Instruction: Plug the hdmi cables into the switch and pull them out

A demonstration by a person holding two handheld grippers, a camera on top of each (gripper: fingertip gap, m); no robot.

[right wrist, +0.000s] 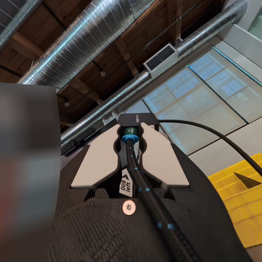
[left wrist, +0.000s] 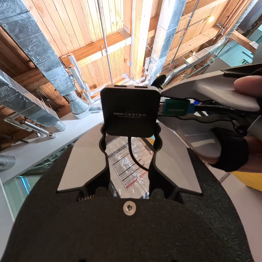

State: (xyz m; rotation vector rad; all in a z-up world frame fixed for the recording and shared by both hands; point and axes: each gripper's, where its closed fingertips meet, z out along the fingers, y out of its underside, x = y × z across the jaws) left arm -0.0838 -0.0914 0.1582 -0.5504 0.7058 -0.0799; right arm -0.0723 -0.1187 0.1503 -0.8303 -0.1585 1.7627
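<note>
My left gripper (left wrist: 129,128) is shut on the lower edge of a black square HDMI switch (left wrist: 129,110), held up towards the ceiling, underside facing the camera. Two empty ports show on its top edge. A thin black cable (left wrist: 131,153) hangs from its bottom. My right gripper (right wrist: 129,127) is shut on a green HDMI plug (right wrist: 129,131) with a blue collar and black braided cable (right wrist: 143,184). In the left wrist view the plug (left wrist: 175,107) sits at the switch's right side, its metal tip at the port. The switch (right wrist: 138,119) lies just beyond the plug.
Wooden ceiling with metal ducts (right wrist: 85,42) fills the background. A yellow bin (right wrist: 233,184) stands at lower right in the right wrist view. A gloved hand (left wrist: 233,150) holds the right gripper. A plastic bag with a printed sheet (left wrist: 127,167) lies below.
</note>
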